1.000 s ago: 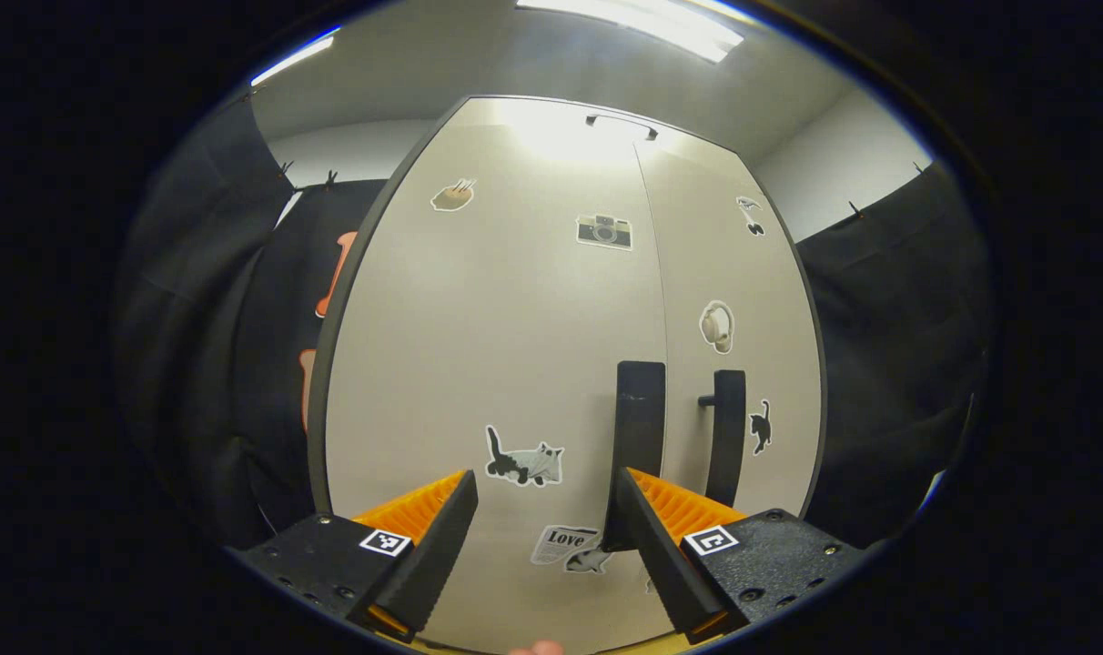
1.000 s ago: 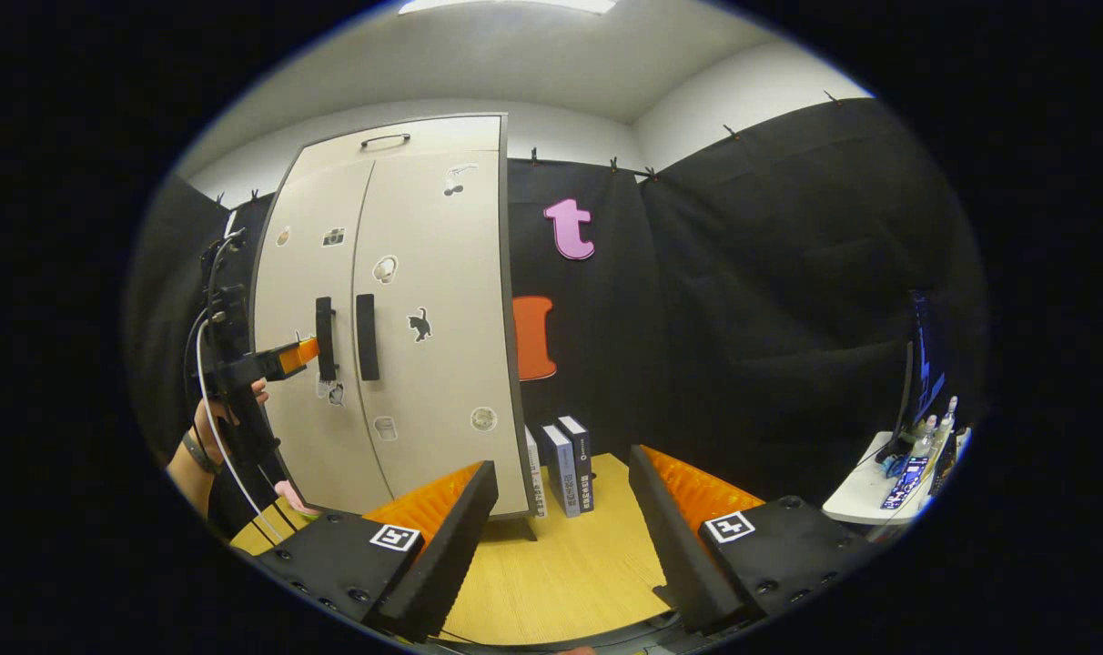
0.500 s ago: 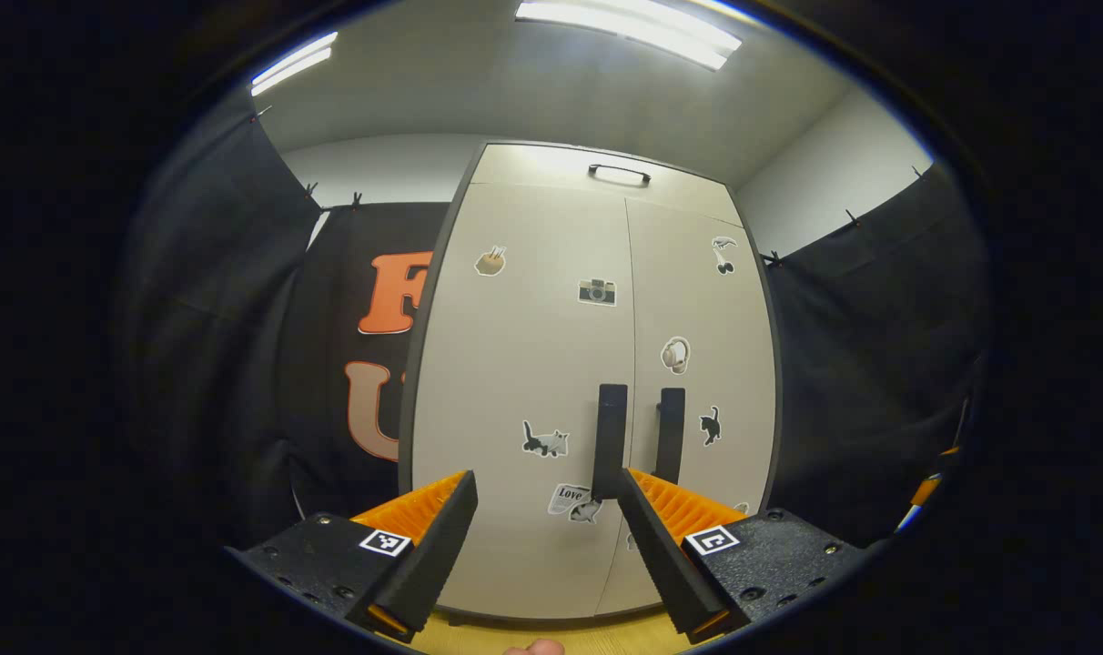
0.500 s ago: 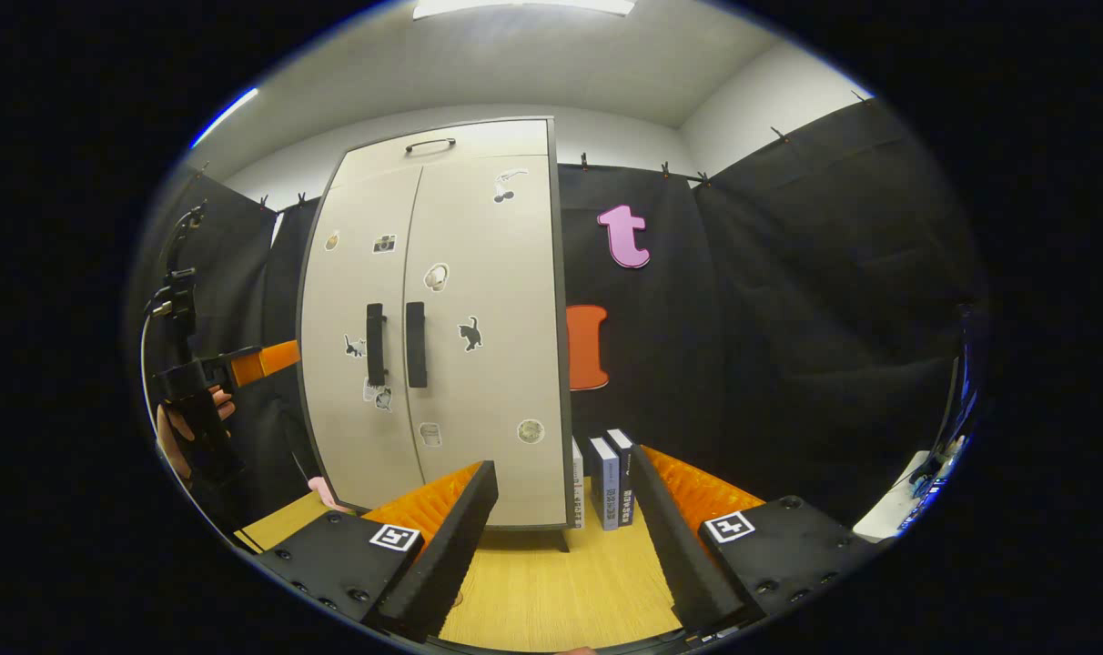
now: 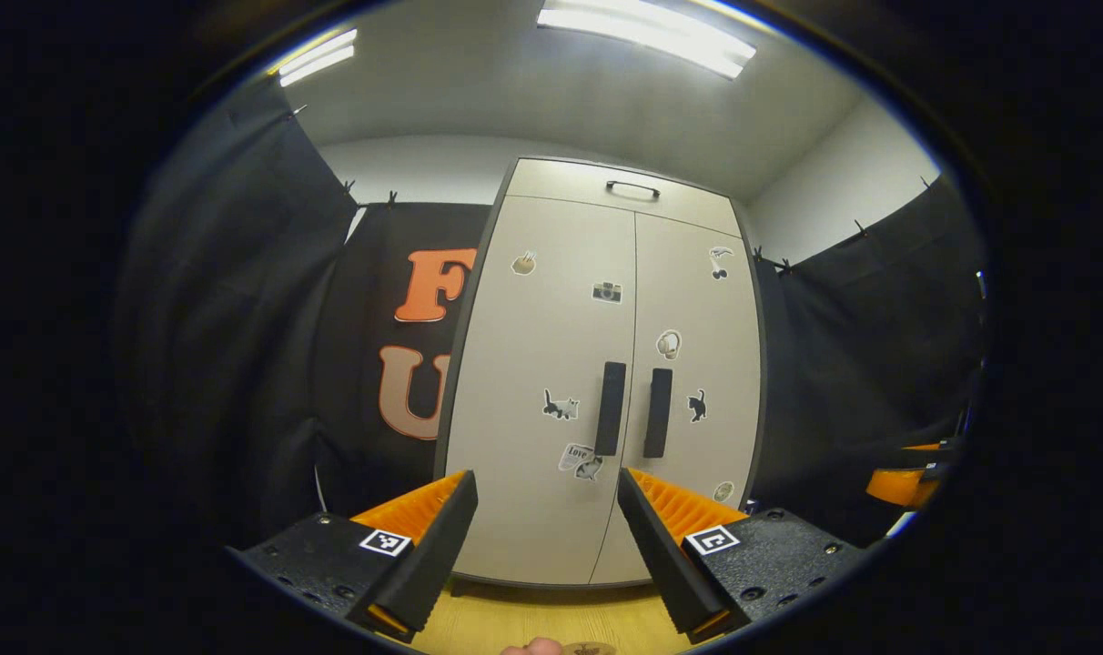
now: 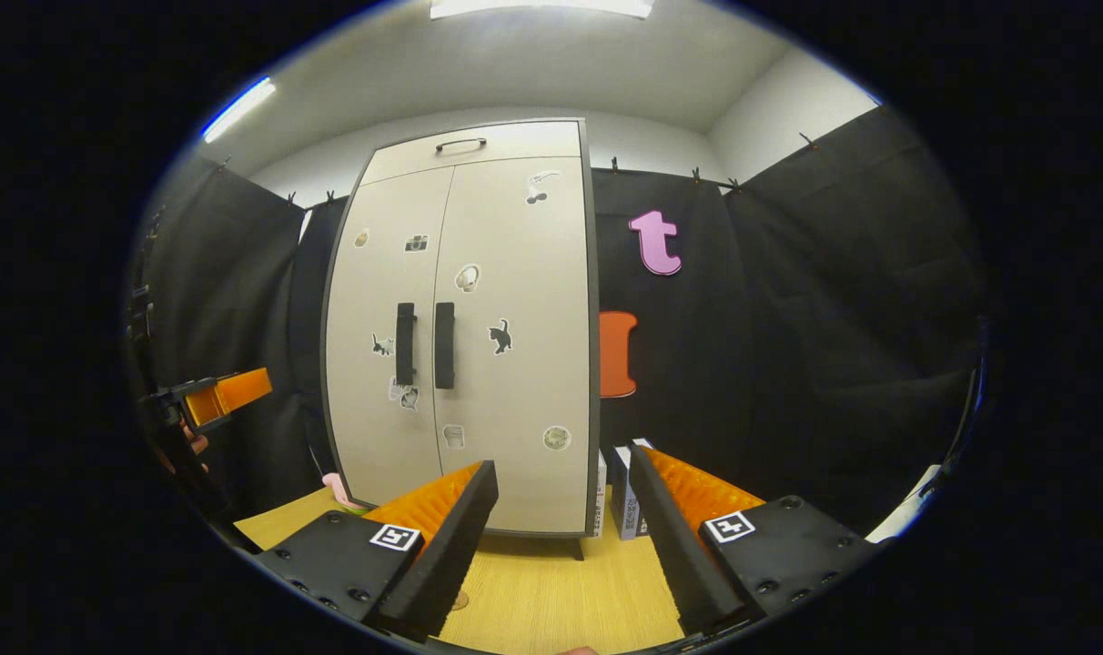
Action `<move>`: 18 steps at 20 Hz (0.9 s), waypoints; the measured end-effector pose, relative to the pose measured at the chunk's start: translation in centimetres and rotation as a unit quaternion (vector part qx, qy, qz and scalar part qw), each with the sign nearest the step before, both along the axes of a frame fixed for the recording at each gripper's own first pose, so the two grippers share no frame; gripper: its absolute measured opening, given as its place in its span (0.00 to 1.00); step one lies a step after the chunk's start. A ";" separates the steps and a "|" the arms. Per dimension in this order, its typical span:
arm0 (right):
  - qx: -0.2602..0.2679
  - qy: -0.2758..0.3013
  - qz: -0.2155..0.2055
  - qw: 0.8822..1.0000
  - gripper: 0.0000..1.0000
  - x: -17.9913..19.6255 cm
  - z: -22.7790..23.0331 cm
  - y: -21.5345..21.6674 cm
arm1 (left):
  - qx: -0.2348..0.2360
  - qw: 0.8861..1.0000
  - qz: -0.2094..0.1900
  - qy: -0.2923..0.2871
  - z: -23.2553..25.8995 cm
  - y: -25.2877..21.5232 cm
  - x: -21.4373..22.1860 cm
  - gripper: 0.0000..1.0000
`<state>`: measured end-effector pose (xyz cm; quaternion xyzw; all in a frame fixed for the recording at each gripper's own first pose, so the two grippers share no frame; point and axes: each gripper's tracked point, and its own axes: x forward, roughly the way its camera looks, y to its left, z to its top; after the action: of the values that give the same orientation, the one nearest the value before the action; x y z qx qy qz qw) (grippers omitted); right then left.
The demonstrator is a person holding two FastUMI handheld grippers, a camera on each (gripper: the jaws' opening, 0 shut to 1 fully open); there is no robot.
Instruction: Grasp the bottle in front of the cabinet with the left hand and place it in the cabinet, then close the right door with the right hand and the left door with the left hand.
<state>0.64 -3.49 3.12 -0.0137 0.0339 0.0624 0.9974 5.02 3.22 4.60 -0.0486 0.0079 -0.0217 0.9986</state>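
The beige cabinet (image 5: 551, 364) stands upright with both doors shut; its two black handles (image 5: 611, 409) sit side by side at the centre seam. The closed doors hide what is inside. My left gripper (image 5: 545, 475) is open and holds nothing, hanging well back from the doors at about handle height. In the right gripper view the cabinet (image 6: 515, 346) stands to the left of centre. My right gripper (image 6: 562, 459) is open and holds nothing, off the cabinet's right corner. The left gripper (image 6: 228, 396) appears at that view's left edge, held by a hand.
The cabinet stands on a wooden table (image 6: 551, 591). A few books (image 6: 620, 478) stand upright beside its right side. A small pink object (image 6: 338, 491) lies near its left foot. The right gripper (image 5: 897, 473) appears at the far right of the left gripper view.
My left gripper has drawn back from the left door's handle, so the whole cabinet now shows smaller. The right gripper view has shifted, bringing the cabinet nearer its centre.
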 end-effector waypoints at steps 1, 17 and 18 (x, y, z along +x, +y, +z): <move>0.001 -0.001 -0.006 1.000 0.97 0.0 -0.1 -0.2 | -0.005 1.000 0.003 0.004 -0.7 0.0 0.2 0.94; 0.014 0.016 -0.024 0.999 0.97 -0.9 -1.7 -1.6 | 0.013 0.998 0.055 0.015 -3.3 3.6 -0.9 0.95; 0.014 0.017 -0.026 0.999 0.97 -0.9 -1.7 -1.7 | 0.014 0.998 0.051 0.015 -3.2 3.3 -0.9 0.95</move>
<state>-0.27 -5.19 1.37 0.0024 0.0499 0.0373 0.9981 4.07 6.50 1.36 -0.0348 0.0209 0.0300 0.9987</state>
